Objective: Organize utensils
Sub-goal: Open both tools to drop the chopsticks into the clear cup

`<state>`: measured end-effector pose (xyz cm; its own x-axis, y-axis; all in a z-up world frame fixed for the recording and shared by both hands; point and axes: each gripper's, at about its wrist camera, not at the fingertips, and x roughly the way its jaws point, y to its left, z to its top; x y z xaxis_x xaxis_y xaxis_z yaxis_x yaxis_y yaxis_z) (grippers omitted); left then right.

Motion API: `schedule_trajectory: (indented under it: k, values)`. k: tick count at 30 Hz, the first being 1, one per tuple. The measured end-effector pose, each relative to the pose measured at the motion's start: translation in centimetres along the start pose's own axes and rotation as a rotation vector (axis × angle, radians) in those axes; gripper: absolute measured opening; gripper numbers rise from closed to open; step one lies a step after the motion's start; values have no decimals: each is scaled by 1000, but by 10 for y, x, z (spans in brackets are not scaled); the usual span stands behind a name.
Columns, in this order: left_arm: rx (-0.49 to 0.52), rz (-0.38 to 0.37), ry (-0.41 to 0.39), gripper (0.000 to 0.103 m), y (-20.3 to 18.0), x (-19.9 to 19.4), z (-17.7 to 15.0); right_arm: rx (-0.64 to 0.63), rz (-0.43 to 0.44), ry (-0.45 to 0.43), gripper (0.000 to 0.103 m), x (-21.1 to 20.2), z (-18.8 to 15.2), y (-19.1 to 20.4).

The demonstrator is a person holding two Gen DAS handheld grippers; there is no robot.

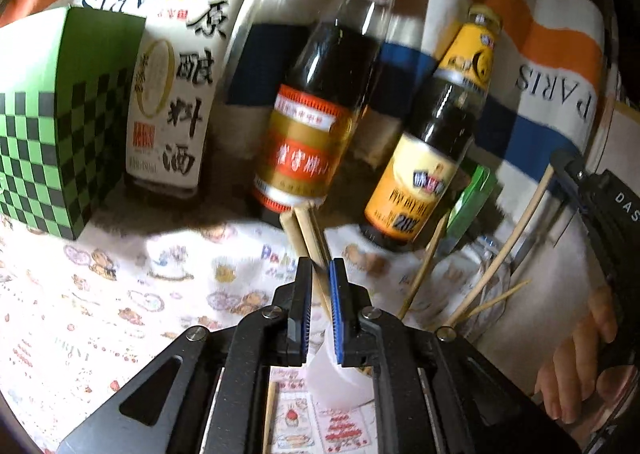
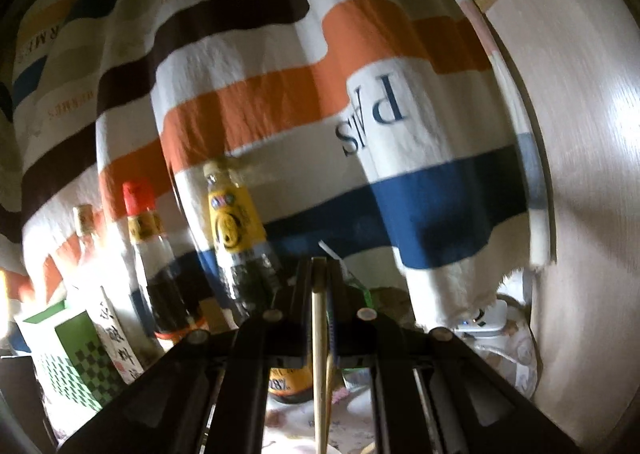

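Observation:
My left gripper [image 1: 320, 268] is shut on a pair of wooden chopsticks [image 1: 306, 232] whose tips point toward the sauce bottles. A white plastic cup [image 1: 340, 378] sits below the jaws, with several thinner sticks [image 1: 424, 274] fanning out of it to the right. My right gripper [image 2: 319, 266] is shut on a single wooden chopstick [image 2: 319, 354] that runs straight down between the jaws. The right gripper's black body [image 1: 600, 205] and the hand holding it show at the right edge of the left wrist view.
A green checkered box [image 1: 60, 125], a white-label cooking wine bottle [image 1: 176, 101], a red-cap dark sauce bottle [image 1: 316, 113] and a yellow-label bottle [image 1: 432, 157] stand along a striped cloth backdrop [image 2: 280, 93]. A printed tablecloth [image 1: 120, 294] covers the table. A pale wooden panel [image 2: 580, 173] stands at right.

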<state>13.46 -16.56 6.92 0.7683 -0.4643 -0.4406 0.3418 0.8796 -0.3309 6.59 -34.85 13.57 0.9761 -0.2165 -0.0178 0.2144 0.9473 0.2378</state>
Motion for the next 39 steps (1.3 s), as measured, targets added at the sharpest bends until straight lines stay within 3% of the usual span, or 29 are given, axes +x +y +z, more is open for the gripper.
schedule_trajectory:
  k: [6,8,17,27,36,38,39]
  values:
    - [43,21,-11,11,-4,-7,-7,-10,6,50,6,6,-11,2]
    - [43,19,-23,29,-3,-14,-7,1,0,67,6,8,-15,-1]
    - [60,85,-97,50,19,-63,-9,14,-26,148,6,14,-41,-13]
    - [-6,101,-86,53,61,-105,-30,76,-94,184,8,10,-49,-40]
    - [-66,93,-79,53,83,-116,-44,49,-93,195,9,3,-51,-33]
    - [-52,102,-92,53,84,-121,-46,52,-80,204,18,1,-50,-31]
    - [-46,120,-112,54,84,-125,-48,66,-73,203,31,-1,-49,-31]
